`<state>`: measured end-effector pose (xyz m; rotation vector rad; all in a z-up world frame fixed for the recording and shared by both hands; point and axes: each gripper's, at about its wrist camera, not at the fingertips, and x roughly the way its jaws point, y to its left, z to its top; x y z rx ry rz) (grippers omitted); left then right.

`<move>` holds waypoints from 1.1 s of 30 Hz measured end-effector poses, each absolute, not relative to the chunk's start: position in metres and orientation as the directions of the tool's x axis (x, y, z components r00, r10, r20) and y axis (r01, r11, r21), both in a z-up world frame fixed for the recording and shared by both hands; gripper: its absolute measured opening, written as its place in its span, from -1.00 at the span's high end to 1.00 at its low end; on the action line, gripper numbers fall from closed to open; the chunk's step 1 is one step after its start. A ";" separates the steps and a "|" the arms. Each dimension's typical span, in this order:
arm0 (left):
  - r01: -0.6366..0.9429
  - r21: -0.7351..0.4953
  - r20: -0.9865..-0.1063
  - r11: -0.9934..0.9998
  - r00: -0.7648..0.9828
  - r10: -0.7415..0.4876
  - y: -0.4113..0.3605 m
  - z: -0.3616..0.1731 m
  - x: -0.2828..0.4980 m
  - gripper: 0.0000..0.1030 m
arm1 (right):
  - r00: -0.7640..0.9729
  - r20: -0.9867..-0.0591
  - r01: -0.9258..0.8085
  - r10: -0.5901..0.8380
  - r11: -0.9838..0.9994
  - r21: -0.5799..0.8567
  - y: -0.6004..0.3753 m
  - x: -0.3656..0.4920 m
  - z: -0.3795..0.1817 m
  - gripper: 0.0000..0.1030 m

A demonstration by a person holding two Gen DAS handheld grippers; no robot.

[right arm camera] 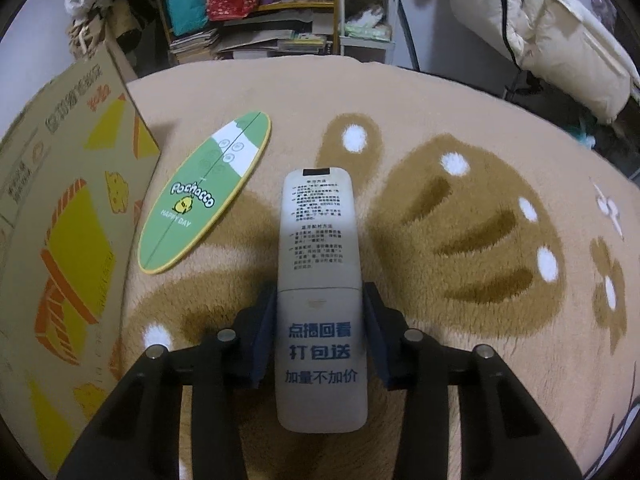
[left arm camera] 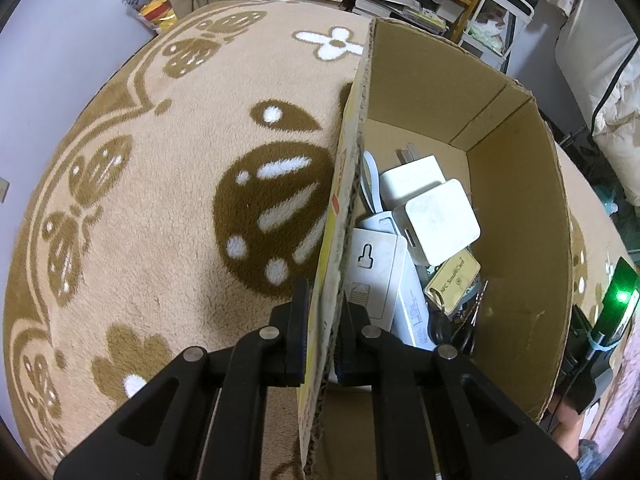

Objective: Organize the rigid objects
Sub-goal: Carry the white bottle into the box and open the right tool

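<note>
The left gripper [left arm camera: 322, 328] has its fingers [left arm camera: 299, 312] clenched on the near wall of the cardboard box [left arm camera: 516, 216], probably to steady it while things go in; inside, toward two o'clock, lie white chargers [left arm camera: 438, 220], a power strip [left arm camera: 376, 276] and a key tag [left arm camera: 454, 280]; the right gripper [right arm camera: 320, 336] straddles the remote control [right arm camera: 318, 264], which lies face down on the patterned rug [right arm camera: 460, 360] and points to twelve o'clock; its fingers [right arm camera: 262, 336] are at the remote's sides, though firm contact cannot be told; a green oval mat [right arm camera: 204, 196] lies at ten o'clock, beside the box's outer wall.
</note>
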<state>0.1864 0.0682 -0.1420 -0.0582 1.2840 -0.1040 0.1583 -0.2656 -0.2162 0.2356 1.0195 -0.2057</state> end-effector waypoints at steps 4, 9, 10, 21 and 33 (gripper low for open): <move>0.047 -0.102 -0.954 0.994 0.280 -0.111 0.068 -0.142 0.186 0.80 | 0.536 -0.844 0.304 -0.010 0.935 0.182 -0.275 0.154 -0.202 0.15; 0.048 -0.099 -0.954 0.994 0.280 -0.109 0.067 -0.142 0.186 0.80 | 0.600 -0.800 0.295 0.021 0.923 0.246 -0.276 0.151 -0.173 0.15; 0.049 -0.100 -0.954 0.994 0.280 -0.109 0.067 -0.142 0.186 0.80 | 0.615 -0.788 0.287 0.031 0.922 0.261 -0.275 0.150 -0.165 0.15; 0.048 -0.100 -0.954 0.994 0.280 -0.109 0.067 -0.142 0.186 0.80 | 0.720 -0.678 0.085 0.145 0.952 0.294 -0.215 0.145 -0.100 0.15; 0.048 -0.100 -0.954 0.994 0.280 -0.110 0.067 -0.142 0.186 0.80 | 0.698 -0.661 -0.039 0.275 0.937 0.348 -0.173 0.145 -0.100 0.15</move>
